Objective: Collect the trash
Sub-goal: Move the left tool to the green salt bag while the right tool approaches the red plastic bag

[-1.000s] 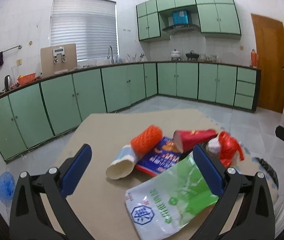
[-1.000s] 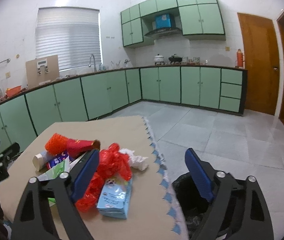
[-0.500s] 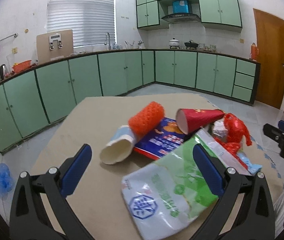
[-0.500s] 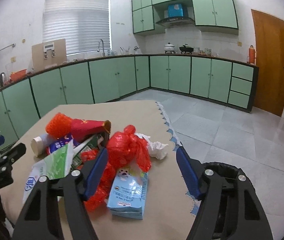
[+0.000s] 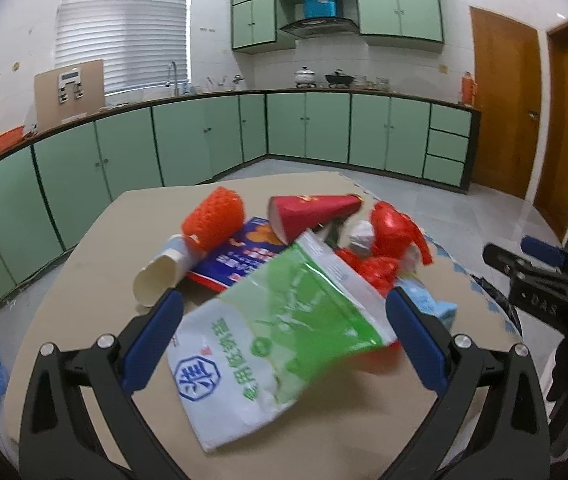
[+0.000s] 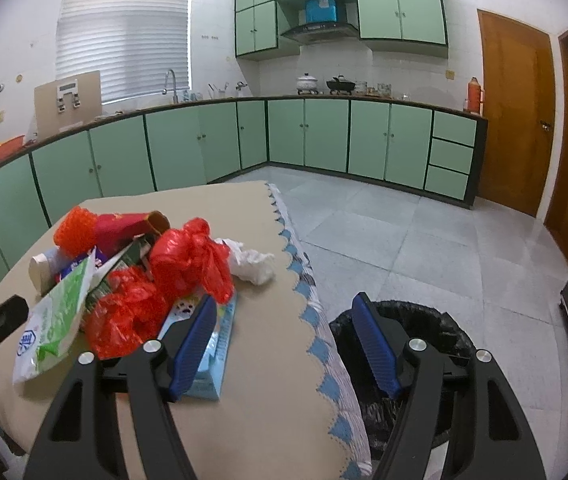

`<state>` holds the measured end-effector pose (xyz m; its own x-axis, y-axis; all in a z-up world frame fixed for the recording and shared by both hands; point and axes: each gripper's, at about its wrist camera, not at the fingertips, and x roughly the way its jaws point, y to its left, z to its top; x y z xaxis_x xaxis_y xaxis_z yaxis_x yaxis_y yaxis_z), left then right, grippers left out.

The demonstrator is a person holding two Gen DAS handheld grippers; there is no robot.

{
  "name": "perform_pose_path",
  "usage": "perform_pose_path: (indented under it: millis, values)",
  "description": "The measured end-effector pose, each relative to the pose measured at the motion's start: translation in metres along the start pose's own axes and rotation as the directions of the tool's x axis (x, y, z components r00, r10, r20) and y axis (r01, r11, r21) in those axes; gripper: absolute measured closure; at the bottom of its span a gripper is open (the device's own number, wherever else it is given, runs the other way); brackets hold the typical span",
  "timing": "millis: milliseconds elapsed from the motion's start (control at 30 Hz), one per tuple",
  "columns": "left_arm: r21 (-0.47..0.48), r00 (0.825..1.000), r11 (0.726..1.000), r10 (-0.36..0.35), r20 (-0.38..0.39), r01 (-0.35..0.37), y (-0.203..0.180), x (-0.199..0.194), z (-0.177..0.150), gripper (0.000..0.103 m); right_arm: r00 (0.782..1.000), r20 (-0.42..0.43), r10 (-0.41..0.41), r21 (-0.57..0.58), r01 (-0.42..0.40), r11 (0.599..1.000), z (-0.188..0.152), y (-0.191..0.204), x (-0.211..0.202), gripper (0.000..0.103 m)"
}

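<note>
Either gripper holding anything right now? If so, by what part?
Nothing held. Left gripper is open around the green-and-white plastic bag; right gripper is open beside the light-blue carton, no grip visible.

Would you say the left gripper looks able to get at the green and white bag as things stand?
Probably yes: the left gripper is open, the green and white bag lies on top of the pile between its fingers, and nothing covers it.

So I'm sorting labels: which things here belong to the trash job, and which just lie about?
Job: green-and-white bag, red plastic bag, paper cup, red cone, blue carton, crumpled tissue, bin.

Lying about: pots, faucet, thermos.
</note>
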<state>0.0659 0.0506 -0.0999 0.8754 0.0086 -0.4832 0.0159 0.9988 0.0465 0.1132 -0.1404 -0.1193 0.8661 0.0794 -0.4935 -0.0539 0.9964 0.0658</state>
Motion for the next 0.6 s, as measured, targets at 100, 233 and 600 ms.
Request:
perform_pose_path:
  millis: [100, 233, 600]
  values:
    - [0.023, 1.0, 1.0, -0.008, -0.014, 0.009, -0.006, -0.001, -0.006, 0.005, 1.0, 0.007, 0.0, 0.008, 0.0, 1.0, 0.001, -0.002, -0.002, 0.034]
    - [0.043, 1.0, 0.999, -0.01, -0.019, 0.011, -0.01, -0.002, -0.01, 0.005, 1.0, 0.017, 0.0, 0.008, 0.0, 1.0, 0.003, -0.001, -0.004, 0.034]
    - [0.073, 0.994, 0.997, 0.016, -0.107, -0.008, -0.015, 0.022, -0.017, 0.005, 1.0, 0.019, -0.001, -0.007, 0.001, 1.0, 0.004, 0.005, -0.005, 0.034]
